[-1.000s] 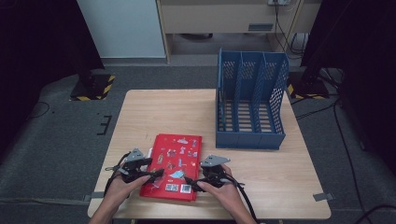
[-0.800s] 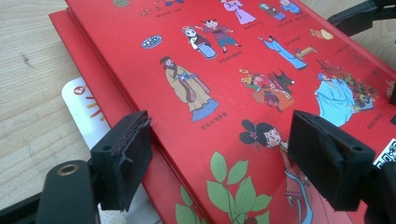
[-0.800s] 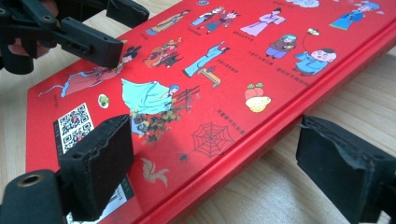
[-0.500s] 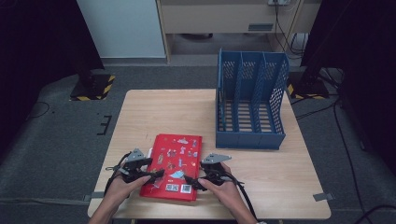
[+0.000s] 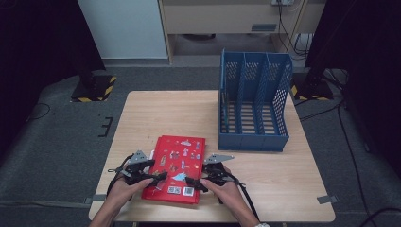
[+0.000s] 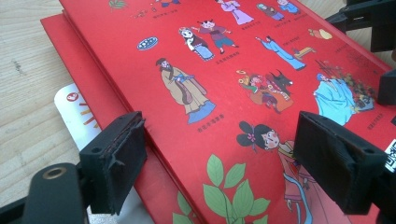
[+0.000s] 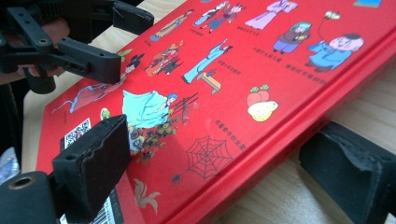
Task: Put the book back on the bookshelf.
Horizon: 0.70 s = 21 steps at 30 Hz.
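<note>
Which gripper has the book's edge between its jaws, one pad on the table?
The right gripper: its jaws straddle the red book's long edge, one pad over the cover, one down beside it. The left gripper hangs open above the cover.

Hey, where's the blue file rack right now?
In the high view, the blue file rack stands at the table's far right, beyond the red book.

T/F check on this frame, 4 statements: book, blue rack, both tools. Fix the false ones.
1. The red book lies flat on the table. True.
2. The blue file rack holds papers. False: its compartments are empty.
3. The right tool has its jaws apart across the book's edge. True.
4. The left tool is clamped shut on the rack. False: it is open, over the book's cover.
</note>
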Each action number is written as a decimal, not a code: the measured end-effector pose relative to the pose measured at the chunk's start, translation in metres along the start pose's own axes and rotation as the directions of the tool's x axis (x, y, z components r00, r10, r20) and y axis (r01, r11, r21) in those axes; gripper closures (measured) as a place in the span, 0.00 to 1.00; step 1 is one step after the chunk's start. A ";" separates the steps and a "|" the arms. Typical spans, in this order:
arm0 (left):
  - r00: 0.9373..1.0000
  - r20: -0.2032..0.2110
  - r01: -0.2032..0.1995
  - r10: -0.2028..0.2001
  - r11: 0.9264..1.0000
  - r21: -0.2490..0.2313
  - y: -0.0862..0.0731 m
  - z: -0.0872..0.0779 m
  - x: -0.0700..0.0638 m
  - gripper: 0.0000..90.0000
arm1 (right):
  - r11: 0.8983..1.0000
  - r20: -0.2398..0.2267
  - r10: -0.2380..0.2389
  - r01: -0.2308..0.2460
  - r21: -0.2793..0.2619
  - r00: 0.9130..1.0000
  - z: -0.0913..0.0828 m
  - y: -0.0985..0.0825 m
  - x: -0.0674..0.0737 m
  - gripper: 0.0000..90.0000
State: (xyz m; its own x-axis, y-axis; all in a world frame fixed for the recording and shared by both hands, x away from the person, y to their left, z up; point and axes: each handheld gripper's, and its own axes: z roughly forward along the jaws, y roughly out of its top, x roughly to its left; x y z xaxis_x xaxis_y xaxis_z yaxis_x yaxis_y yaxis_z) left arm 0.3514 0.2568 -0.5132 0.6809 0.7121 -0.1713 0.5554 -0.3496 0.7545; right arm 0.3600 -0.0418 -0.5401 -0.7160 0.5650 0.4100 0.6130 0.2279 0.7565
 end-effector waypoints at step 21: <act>1.000 0.003 -0.005 0.005 1.000 -0.001 0.000 0.000 0.000 0.18 | 1.000 -0.014 0.013 -0.013 0.002 1.000 0.002 0.005 -0.004 0.16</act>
State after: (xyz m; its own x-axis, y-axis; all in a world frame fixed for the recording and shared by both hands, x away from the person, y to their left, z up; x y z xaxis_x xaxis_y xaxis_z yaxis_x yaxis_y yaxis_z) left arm 0.3517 0.2566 -0.5133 0.6854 0.7082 -0.1695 0.5512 -0.3525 0.7562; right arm 0.3667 -0.0417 -0.5391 -0.7124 0.5571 0.4267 0.6230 0.2220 0.7501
